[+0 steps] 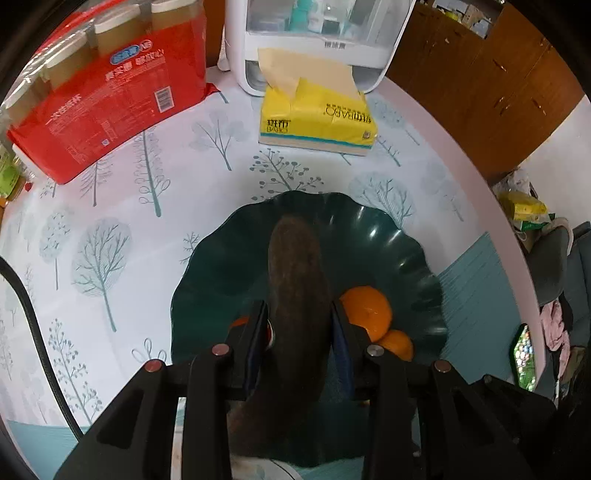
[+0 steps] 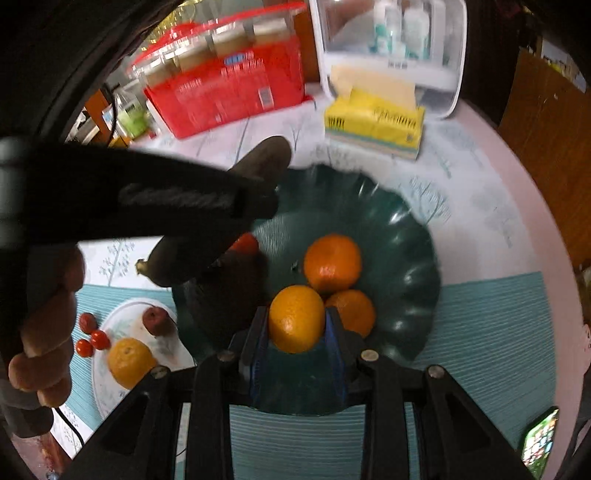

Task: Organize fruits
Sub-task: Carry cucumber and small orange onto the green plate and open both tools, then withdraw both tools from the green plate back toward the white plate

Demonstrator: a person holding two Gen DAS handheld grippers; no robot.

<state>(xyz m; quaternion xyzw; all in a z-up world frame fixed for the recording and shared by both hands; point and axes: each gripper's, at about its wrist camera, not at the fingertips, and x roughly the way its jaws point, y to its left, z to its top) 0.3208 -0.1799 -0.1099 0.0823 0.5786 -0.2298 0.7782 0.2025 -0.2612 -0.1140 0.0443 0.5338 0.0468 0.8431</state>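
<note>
Left wrist view: a dark, overripe banana (image 1: 299, 280) is clenched between the two fingers of the left tool (image 1: 300, 332), its tip reaching forward over the dark green scalloped bowl (image 1: 406, 240). Two oranges (image 1: 367, 314) lie in the bowl just right of the tool, and a sliver of another orange-red fruit shows at its left finger.

Right wrist view: the right tool (image 2: 297, 326) grips an orange (image 2: 297, 318) between its blue-padded fingers, held over the near part of the same bowl (image 2: 406, 258). Two more oranges (image 2: 332, 263) rest in the bowl just beyond it, touching each other. The left tool's black body crosses the upper left with the banana (image 2: 258, 162) in it, above the bowl's far-left rim, and the person's hand (image 2: 48, 332) wraps its handle.

Left of the bowl sits a white plate (image 2: 125, 317) carrying an orange (image 2: 129, 362) and a small dark red fruit (image 2: 157, 320); three little red fruits (image 2: 90, 338) lie beside it on a teal striped mat (image 2: 480, 332). The counter wears a white cloth printed with trees (image 1: 110, 258).

Farther back stand a yellow tissue pack (image 1: 317, 118), a red package (image 1: 110, 103) and a white container with a clear window (image 1: 314, 33). A phone (image 2: 539, 439) lies at the counter's right edge.
</note>
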